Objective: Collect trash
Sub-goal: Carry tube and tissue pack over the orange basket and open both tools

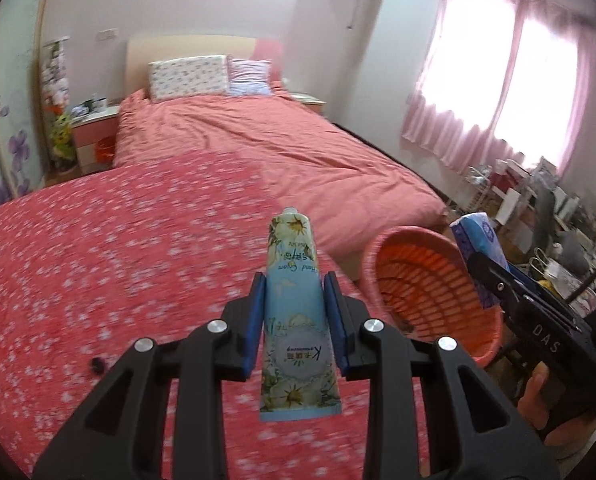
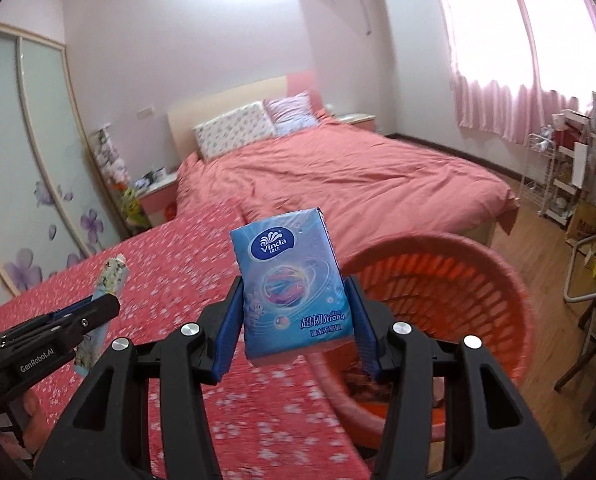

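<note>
Left wrist view showed the left gripper clenched on a tube of hand cream, its blue pads pressed against the tube's two sides. The tube pointed away from the camera with its capless nozzle farthest off and its crimped end nearest, held in the air over a red flowered cloth. To the right, an orange basket stood beside the cloth, and the right gripper reached in above the basket's far rim with a blue tissue pack in its jaws; part of a hand showed under its black body. Right wrist view had the right gripper grasping the pack by its two narrow sides, printed face towards the camera, raised above the cloth's edge and just left of the basket. Something dark lay in the basket's bottom, too blurred to name. At the left of this view the left gripper held the tube tilted, nozzle up. Behind both stood a bed with a pink cover and two pillows.
</note>
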`<state>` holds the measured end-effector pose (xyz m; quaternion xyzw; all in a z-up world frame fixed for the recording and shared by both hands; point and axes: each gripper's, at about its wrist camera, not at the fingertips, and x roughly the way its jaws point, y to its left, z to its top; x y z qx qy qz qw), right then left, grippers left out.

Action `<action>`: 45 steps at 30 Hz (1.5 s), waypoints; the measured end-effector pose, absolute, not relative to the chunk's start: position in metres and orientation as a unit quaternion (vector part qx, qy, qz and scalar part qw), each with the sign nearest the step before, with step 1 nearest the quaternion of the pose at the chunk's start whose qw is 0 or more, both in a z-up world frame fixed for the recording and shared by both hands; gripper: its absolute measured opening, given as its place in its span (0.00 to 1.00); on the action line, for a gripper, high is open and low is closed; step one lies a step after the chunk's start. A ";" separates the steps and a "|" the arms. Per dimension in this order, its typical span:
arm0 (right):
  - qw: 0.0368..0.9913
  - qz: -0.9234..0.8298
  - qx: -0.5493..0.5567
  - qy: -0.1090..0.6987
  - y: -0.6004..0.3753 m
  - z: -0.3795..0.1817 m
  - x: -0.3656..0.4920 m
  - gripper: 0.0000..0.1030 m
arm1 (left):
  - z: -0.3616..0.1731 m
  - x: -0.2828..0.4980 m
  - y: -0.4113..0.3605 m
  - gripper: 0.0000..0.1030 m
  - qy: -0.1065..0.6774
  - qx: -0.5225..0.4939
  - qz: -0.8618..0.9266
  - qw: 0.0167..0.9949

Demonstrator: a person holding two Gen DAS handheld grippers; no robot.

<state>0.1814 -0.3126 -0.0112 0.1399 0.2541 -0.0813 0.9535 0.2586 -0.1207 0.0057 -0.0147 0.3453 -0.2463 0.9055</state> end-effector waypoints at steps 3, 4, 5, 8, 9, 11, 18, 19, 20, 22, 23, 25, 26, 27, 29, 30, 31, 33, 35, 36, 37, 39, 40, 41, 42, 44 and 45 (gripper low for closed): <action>0.954 -0.100 0.146 0.243 -0.328 -0.008 0.173 0.48 | 0.009 0.254 -0.147 0.28 0.341 -0.010 -0.270 0.900; 0.953 -0.108 0.151 0.240 -0.336 -0.008 0.170 0.48 | 0.010 0.253 -0.150 0.28 0.340 -0.009 -0.275 0.899; 0.952 -0.112 0.154 0.238 -0.339 -0.007 0.170 0.48 | 0.011 0.252 -0.158 0.28 0.339 -0.008 -0.283 0.897; 0.950 -0.125 0.165 0.232 -0.351 -0.007 0.166 0.48 | 0.012 0.246 -0.179 0.28 0.338 -0.002 -0.304 0.891; 0.950 -0.129 0.168 0.230 -0.355 -0.007 0.166 0.48 | 0.013 0.244 -0.186 0.28 0.337 0.000 -0.311 0.889; 0.949 -0.136 0.175 0.226 -0.362 -0.008 0.165 0.48 | 0.015 0.242 -0.196 0.28 0.336 0.003 -0.322 0.885; 0.947 -0.153 0.191 0.208 -0.380 -0.009 0.159 0.48 | 0.015 0.237 -0.234 0.28 0.334 0.012 -0.355 0.873; 0.947 -0.155 0.193 0.206 -0.382 -0.009 0.157 0.48 | 0.015 0.237 -0.239 0.28 0.334 0.013 -0.359 0.871; 0.946 -0.156 0.196 0.204 -0.385 -0.010 0.157 0.48 | 0.014 0.236 -0.244 0.28 0.334 0.015 -0.362 0.870; 0.946 -0.158 0.198 0.203 -0.388 -0.011 0.156 0.48 | 0.012 0.236 -0.254 0.28 0.336 0.018 -0.368 0.867; 0.945 -0.159 0.199 0.202 -0.390 -0.013 0.156 0.48 | 0.010 0.236 -0.260 0.28 0.337 0.020 -0.371 0.865; 0.944 -0.161 0.202 0.203 -0.394 -0.015 0.155 0.48 | 0.007 0.236 -0.266 0.28 0.338 0.023 -0.375 0.863; 0.944 -0.162 0.205 0.203 -0.396 -0.017 0.155 0.48 | 0.005 0.236 -0.270 0.28 0.340 0.024 -0.377 0.861; 0.943 -0.163 0.207 0.203 -0.398 -0.018 0.154 0.48 | 0.005 0.236 -0.273 0.28 0.341 0.024 -0.378 0.860; 0.942 -0.164 0.211 0.204 -0.403 -0.020 0.154 0.48 | 0.002 0.237 -0.278 0.28 0.343 0.025 -0.381 0.858; 0.941 -0.164 0.212 0.204 -0.405 -0.021 0.153 0.48 | 0.001 0.238 -0.281 0.28 0.343 0.026 -0.382 0.858; 0.941 -0.165 0.213 0.204 -0.406 -0.021 0.153 0.48 | 0.000 0.238 -0.282 0.28 0.344 0.026 -0.383 0.857; 0.940 -0.165 0.217 0.204 -0.410 -0.023 0.153 0.48 | -0.003 0.239 -0.287 0.28 0.346 0.026 -0.384 0.856; 0.939 -0.165 0.221 0.204 -0.412 -0.024 0.153 0.48 | -0.004 0.241 -0.291 0.28 0.348 0.026 -0.385 0.855; 0.939 -0.164 0.222 0.204 -0.410 -0.023 0.154 0.48 | -0.005 0.241 -0.292 0.28 0.348 0.027 -0.386 0.854; 0.939 -0.164 0.223 0.204 -0.410 -0.023 0.154 0.48 | -0.006 0.241 -0.293 0.28 0.349 0.027 -0.387 0.853; 0.939 -0.162 0.224 0.203 -0.411 -0.023 0.154 0.48 | -0.008 0.243 -0.296 0.28 0.351 0.027 -0.388 0.852; 0.939 -0.161 0.225 0.203 -0.411 -0.022 0.154 0.49 | -0.009 0.244 -0.296 0.28 0.351 0.027 -0.388 0.852; 0.939 -0.161 0.225 0.203 -0.412 -0.023 0.154 0.49 | -0.011 0.245 -0.297 0.28 0.353 0.027 -0.388 0.851; 0.939 -0.160 0.226 0.203 -0.413 -0.023 0.154 0.49 | -0.012 0.245 -0.298 0.29 0.354 0.027 -0.388 0.851; 0.939 -0.159 0.228 0.204 -0.415 -0.024 0.156 0.49 | -0.015 0.246 -0.302 0.29 0.356 0.028 -0.387 0.850; 0.938 -0.158 0.229 0.205 -0.417 -0.025 0.157 0.49 | -0.016 0.247 -0.303 0.29 0.358 0.028 -0.387 0.850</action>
